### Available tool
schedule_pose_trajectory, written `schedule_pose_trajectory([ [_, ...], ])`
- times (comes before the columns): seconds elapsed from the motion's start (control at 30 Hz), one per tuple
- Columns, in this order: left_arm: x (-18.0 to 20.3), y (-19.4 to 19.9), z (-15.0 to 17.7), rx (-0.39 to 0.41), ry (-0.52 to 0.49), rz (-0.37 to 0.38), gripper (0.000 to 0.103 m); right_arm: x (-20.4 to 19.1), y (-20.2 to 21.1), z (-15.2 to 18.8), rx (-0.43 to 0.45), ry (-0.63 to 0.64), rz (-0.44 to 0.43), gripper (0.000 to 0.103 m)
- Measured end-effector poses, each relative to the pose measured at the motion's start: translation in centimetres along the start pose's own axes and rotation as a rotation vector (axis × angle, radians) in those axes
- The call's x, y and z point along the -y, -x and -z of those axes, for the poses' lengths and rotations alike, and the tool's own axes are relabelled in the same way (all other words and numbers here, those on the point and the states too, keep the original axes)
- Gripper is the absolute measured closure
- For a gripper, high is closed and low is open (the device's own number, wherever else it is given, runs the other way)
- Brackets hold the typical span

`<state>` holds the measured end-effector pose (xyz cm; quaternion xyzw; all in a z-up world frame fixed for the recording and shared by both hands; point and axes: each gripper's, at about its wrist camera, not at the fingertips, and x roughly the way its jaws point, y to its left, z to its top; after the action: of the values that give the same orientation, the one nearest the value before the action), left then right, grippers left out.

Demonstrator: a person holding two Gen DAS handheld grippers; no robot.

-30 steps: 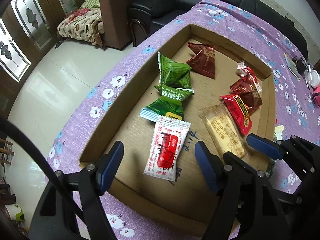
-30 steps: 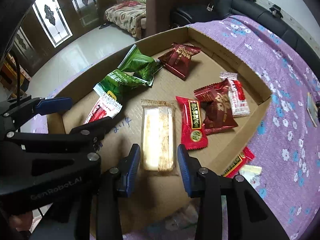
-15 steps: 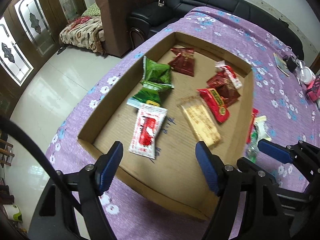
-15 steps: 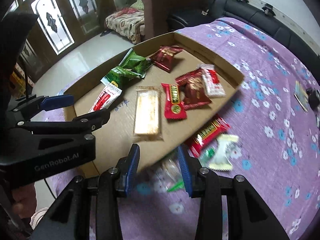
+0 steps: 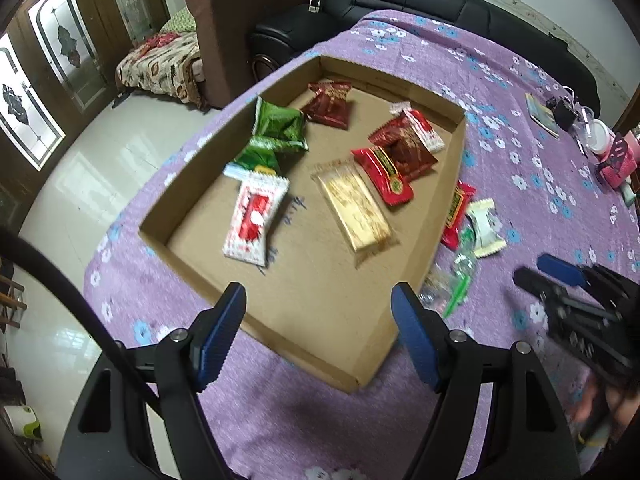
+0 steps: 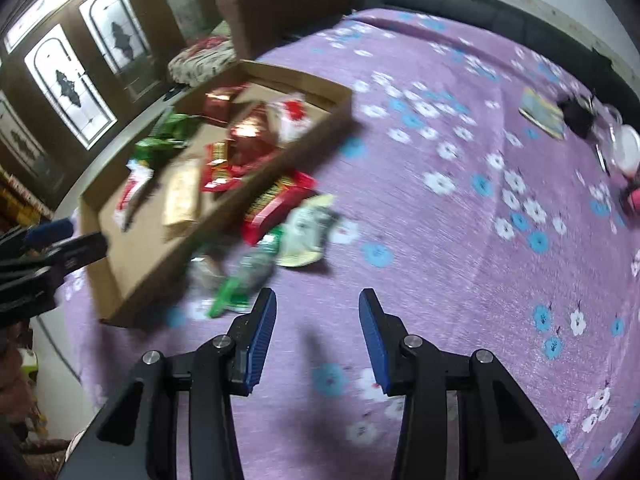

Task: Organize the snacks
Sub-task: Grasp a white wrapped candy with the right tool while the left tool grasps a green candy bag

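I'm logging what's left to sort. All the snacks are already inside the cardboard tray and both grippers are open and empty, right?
Not all. A few snacks lie on the purple cloth beside the cardboard tray, as the left wrist view shows. The left gripper and right gripper are indeed open and empty.

A purple floral tablecloth (image 5: 500, 92) is seen across the centre and right of both views. A black leather sofa (image 5: 420, 4) is seen along the upper edge, and a brown armchair (image 5: 240, 8) at upper centre-left. A patterned cushion (image 5: 160, 60) is seen at upper left, beside glazed doors (image 5: 36, 92). A small booklet (image 6: 542, 112) is seen at upper right; the objects beside it are blurred.
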<state>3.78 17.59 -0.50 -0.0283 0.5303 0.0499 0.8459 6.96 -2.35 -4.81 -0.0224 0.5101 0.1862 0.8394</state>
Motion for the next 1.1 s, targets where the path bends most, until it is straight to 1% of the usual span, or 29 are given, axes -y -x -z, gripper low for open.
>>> schedule_pose_trajectory([
  [0.07,0.4,-0.1,0.3,-0.008,-0.005,-0.007,0.027,0.2,-0.5,-0.5,0.017,-0.009,-0.014,0.06],
  [0.2,0.8,0.0,1.0,-0.024,0.0,-0.011,0.027,-0.3,-1.6,-2.3,0.065,-0.034,-0.044,0.053],
  [0.23,0.9,0.0,1.1,-0.023,0.001,-0.012,0.027,-0.6,-2.1,-2.8,0.058,-0.035,-0.047,0.05],
  [0.3,0.8,0.2,1.3,-0.026,0.006,-0.011,0.027,-1.1,-2.9,-3.5,0.056,-0.025,-0.031,0.05],
  [0.37,0.7,0.5,1.4,-0.031,0.011,-0.009,0.027,-1.5,-3.6,-3.9,0.046,0.002,0.032,0.05],
  [0.4,0.6,0.6,1.5,-0.03,0.012,-0.007,0.027,-1.5,-4.0,-4.1,0.039,0.011,0.042,0.05],
  [0.43,0.7,0.7,1.5,-0.026,0.01,-0.004,0.027,-1.4,-4.3,-4.1,0.027,0.016,0.032,0.051],
  [0.5,0.9,0.9,1.6,-0.019,0.006,-0.003,0.027,-1.2,-4.9,-4.0,-0.009,0.034,0.035,0.053],
  [0.6,1.3,0.8,1.5,-0.02,-0.005,0.005,0.027,-1.1,-4.8,-3.8,-0.005,0.089,0.064,0.069],
  [0.63,1.7,0.7,1.5,-0.023,-0.016,0.005,0.027,-0.8,-4.8,-3.7,-0.004,0.094,0.079,0.08],
  [0.67,2.0,0.7,1.5,-0.024,-0.024,0.006,0.027,-0.5,-4.7,-3.5,-0.002,0.098,0.087,0.083],
  [0.83,4.3,0.5,1.7,-0.017,-0.102,0.036,0.027,1.5,-3.9,-2.7,0.003,0.089,0.125,0.083],
  [0.93,6.2,0.5,1.6,-0.009,-0.167,0.082,0.027,3.0,-3.1,-1.9,-0.003,0.068,0.129,0.083],
  [1.03,8.6,0.9,1.2,0.026,-0.245,0.109,0.027,4.2,-2.2,-0.9,-0.011,0.063,0.139,0.083],
  [1.1,10.3,1.0,0.9,0.047,-0.289,0.096,0.027,5.0,-1.7,-0.3,-0.016,0.051,0.135,0.083],
])
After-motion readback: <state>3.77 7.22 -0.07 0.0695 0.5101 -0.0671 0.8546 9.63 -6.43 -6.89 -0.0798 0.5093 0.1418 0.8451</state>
